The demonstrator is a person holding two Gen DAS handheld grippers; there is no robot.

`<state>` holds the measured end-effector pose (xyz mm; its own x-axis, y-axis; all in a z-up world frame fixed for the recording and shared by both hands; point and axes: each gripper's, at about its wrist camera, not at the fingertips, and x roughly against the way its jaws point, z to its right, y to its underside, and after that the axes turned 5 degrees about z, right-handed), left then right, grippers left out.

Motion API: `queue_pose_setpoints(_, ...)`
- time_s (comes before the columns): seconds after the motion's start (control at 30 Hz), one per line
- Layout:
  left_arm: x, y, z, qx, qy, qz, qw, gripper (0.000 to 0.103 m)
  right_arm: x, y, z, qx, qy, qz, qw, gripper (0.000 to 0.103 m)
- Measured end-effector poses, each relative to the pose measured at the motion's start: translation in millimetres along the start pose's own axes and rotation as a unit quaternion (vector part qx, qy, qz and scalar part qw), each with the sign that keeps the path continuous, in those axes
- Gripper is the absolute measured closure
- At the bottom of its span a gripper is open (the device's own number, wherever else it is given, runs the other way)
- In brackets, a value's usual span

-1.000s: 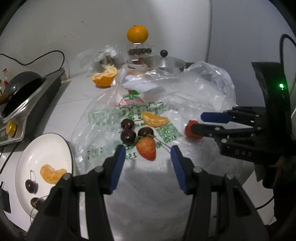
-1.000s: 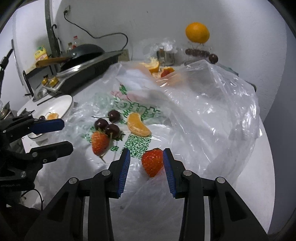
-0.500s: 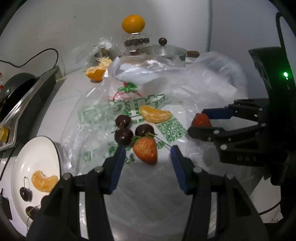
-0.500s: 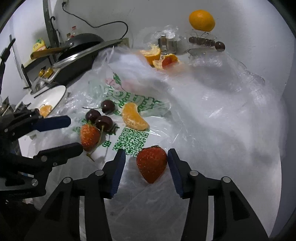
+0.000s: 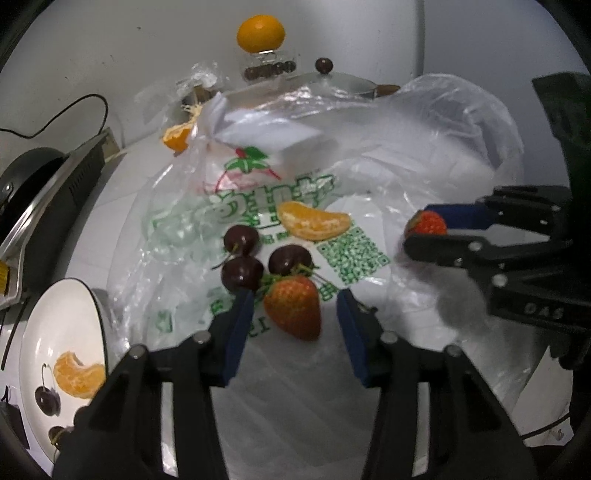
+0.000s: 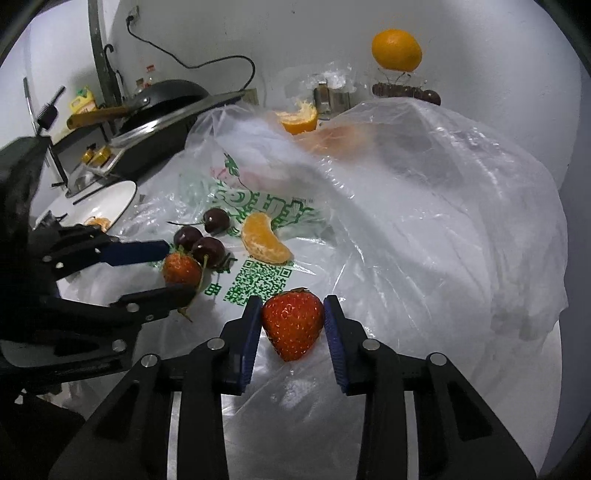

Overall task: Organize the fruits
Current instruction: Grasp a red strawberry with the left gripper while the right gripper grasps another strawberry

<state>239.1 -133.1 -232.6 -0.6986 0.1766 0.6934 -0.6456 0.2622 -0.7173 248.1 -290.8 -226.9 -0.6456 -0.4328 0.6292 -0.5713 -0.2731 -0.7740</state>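
Observation:
My right gripper (image 6: 292,319) is shut on a red strawberry (image 6: 293,323), its pads touching both sides; the berry also shows in the left wrist view (image 5: 425,225). My left gripper (image 5: 294,312) is open around a second strawberry (image 5: 294,310) that lies on the printed plastic bag (image 5: 258,192). Three dark cherries (image 5: 242,273) and a tangerine segment (image 5: 314,223) lie just beyond it. A white plate (image 5: 48,332) at lower left holds a tangerine segment (image 5: 77,374) and cherries (image 5: 47,400).
A whole orange (image 5: 261,33) sits on a stand at the back by a pot lid (image 5: 325,75). A peeled orange half (image 5: 177,136) lies behind the bag. A black pan on a cooker (image 5: 33,177) stands at the left. The crumpled bag rises at the right.
My right gripper has closed its jaws onto the strawberry. My left gripper has moved forward, so its open fingers now flank the second strawberry.

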Motion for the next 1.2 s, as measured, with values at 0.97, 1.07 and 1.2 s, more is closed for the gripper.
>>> queue_pose_setpoints(0.97, 72, 11, -7, 0.009, 0.037, 0.061, 0.9974, 0.07, 49, -13, -51, 0.02, 0.0, 0.051, 0.999, 0.067)
queue_pose_setpoints(1.07, 81, 15, -10, 0.012, 0.042, 0.07, 0.9966, 0.07, 50, -15, -60, 0.026, 0.001, 0.05, 0.998, 0.067)
queue_pose_setpoints(1.2, 91, 20, -17, 0.016, 0.044, 0.078, 0.9959, 0.07, 51, -17, -72, 0.034, 0.001, 0.049, 0.998, 0.067)
